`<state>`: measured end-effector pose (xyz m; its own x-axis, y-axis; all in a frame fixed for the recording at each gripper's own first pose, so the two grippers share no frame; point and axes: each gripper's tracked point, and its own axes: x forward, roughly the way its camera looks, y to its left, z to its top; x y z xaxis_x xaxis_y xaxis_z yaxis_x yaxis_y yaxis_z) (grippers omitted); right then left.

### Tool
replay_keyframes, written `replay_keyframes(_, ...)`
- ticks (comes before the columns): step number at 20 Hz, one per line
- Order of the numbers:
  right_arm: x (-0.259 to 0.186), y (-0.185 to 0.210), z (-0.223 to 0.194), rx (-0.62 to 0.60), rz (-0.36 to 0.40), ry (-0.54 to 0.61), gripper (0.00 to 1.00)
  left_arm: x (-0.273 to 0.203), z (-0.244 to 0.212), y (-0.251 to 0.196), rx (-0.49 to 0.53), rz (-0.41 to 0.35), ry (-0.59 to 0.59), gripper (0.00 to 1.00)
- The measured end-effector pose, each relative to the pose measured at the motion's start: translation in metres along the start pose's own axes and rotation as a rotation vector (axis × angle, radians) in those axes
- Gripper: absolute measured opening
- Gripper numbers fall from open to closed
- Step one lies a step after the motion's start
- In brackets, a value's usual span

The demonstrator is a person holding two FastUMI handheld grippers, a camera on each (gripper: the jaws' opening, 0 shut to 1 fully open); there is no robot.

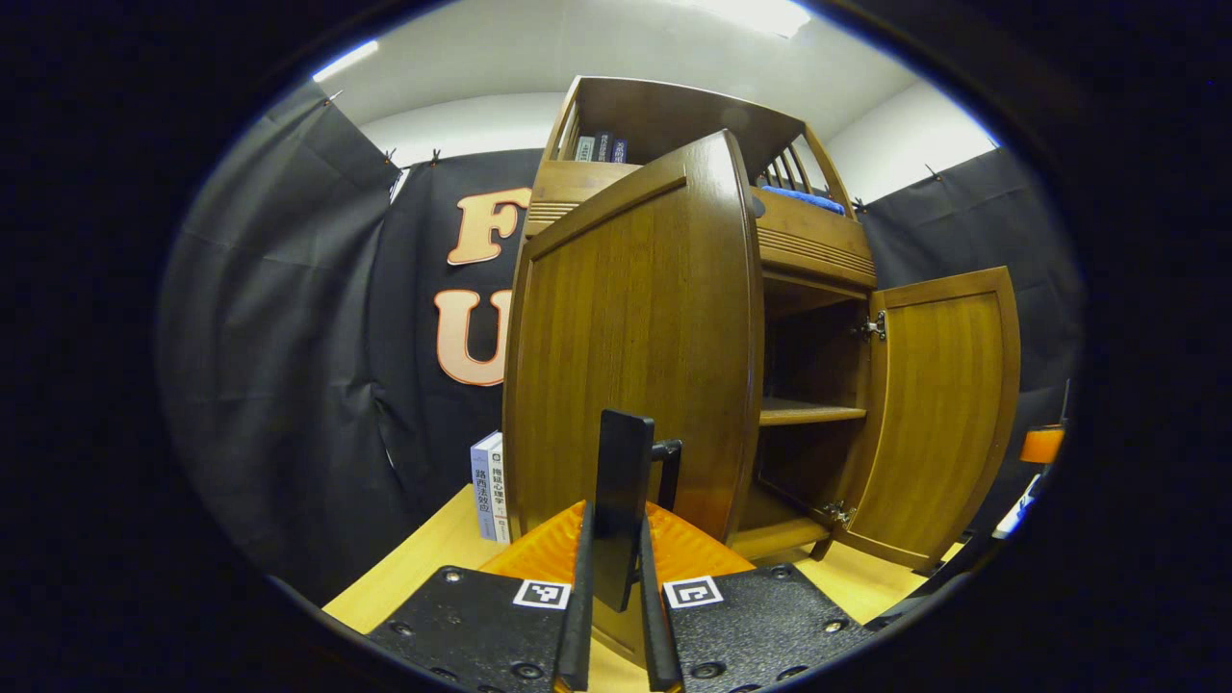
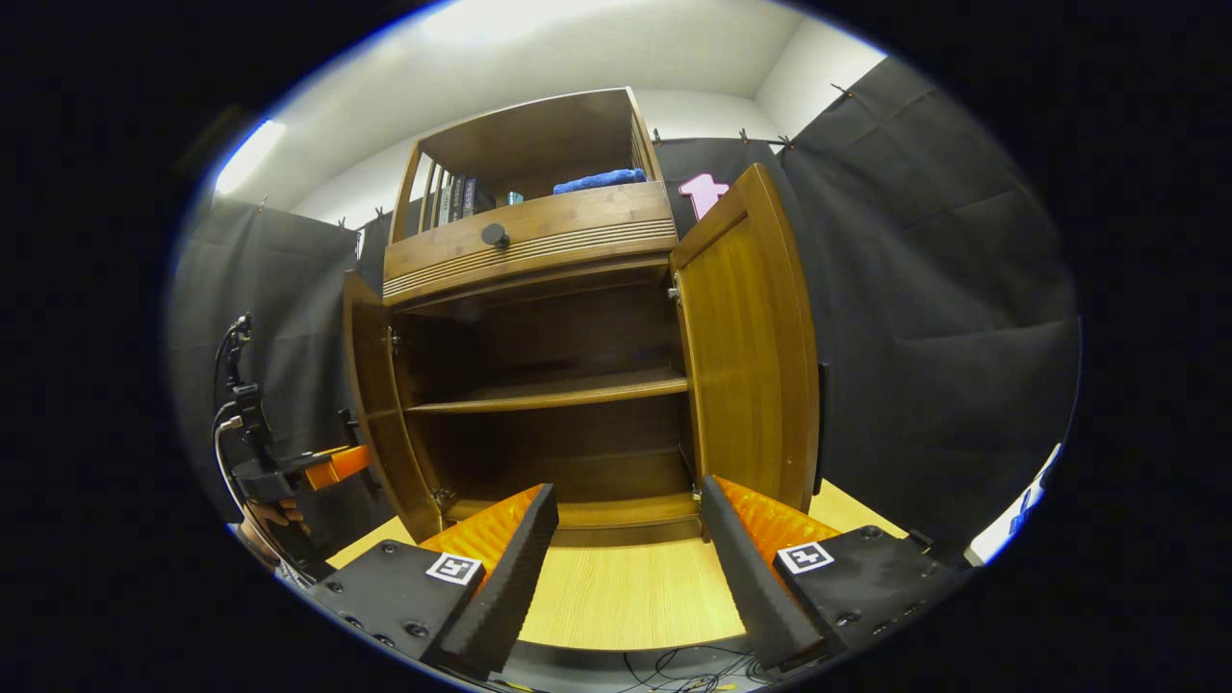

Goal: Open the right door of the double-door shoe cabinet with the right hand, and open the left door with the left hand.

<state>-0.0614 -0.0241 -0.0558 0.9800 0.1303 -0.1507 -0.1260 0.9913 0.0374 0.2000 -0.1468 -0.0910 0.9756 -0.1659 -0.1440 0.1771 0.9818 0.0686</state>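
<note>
The brown wooden shoe cabinet (image 2: 525, 241) stands on a light table with both doors swung out. In the left gripper view the left door (image 1: 626, 356) faces me close up. Its dark bar handle (image 1: 624, 481) sits between the fingers of my left gripper (image 1: 616, 626), which is shut on it. The right door (image 1: 938, 414) hangs open at the far side. In the right gripper view my right gripper (image 2: 626, 568) is open in front of the bare interior, holding nothing. The right door (image 2: 751, 366) is just to its right, the left door (image 2: 371, 404) edge-on at left, beside the left gripper (image 2: 332, 467).
Upright books (image 1: 491, 486) stand on the table (image 2: 616, 587) beside the cabinet's left side. One inner shelf (image 2: 549, 393) crosses the interior. A drawer with a round knob (image 2: 495, 234) sits above the doors; books and a blue cloth (image 2: 599, 180) lie on top. Black cloth walls surround.
</note>
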Motion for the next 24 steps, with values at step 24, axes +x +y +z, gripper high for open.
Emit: replay_keyframes(24,0.035,0.012,-0.008,0.008,0.07,0.019,0.96,-0.021,0.009,0.061,0.011,0.078,-0.085,0.16)
